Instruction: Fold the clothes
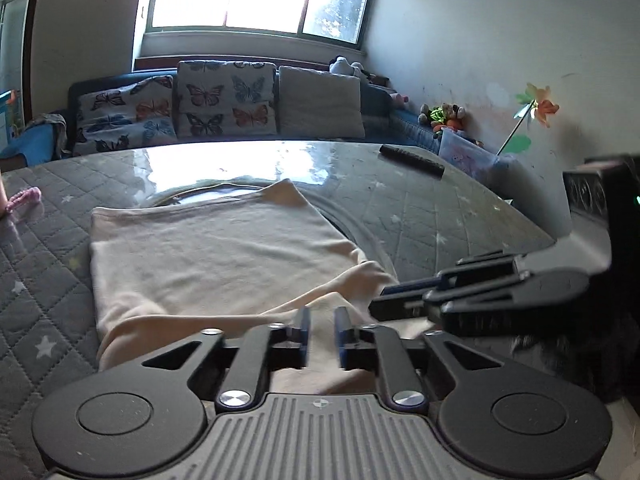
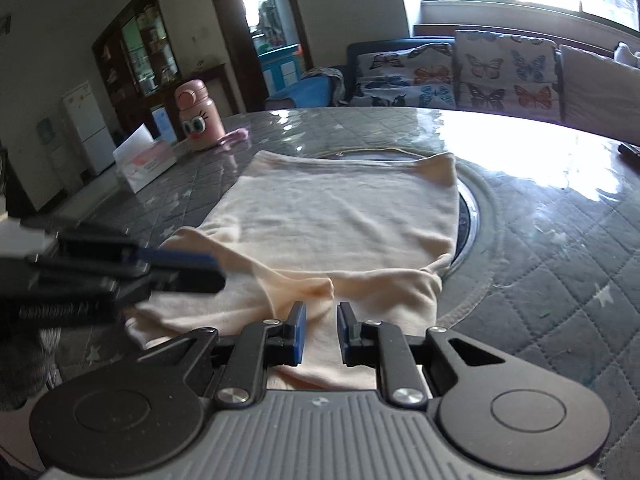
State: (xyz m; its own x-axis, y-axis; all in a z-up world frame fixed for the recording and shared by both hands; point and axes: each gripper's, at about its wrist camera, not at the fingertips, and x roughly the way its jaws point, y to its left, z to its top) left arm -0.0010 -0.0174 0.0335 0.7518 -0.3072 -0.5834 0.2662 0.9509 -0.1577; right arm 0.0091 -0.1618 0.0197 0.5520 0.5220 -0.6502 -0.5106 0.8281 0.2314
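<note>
A pale peach garment (image 1: pixel 216 256) lies partly folded on the quilted grey table (image 1: pixel 40 280), its near edge bunched under both grippers. My left gripper (image 1: pixel 322 334) hovers over that near edge with its blue pads a small gap apart, nothing clearly pinched. The right gripper enters the left wrist view from the right (image 1: pixel 404 298), jaws close together. In the right wrist view the garment (image 2: pixel 340 216) spreads ahead, and my right gripper (image 2: pixel 321 334) sits over its rumpled near edge, pads slightly apart. The left gripper (image 2: pixel 200 270) comes in from the left.
A black remote (image 1: pixel 412 159) lies on the far right of the table. A pink bottle (image 2: pixel 197 116), a white box (image 2: pixel 144 162) and a pink cloth (image 2: pixel 236 136) stand at the far left. A sofa with butterfly cushions (image 1: pixel 208 104) lies beyond.
</note>
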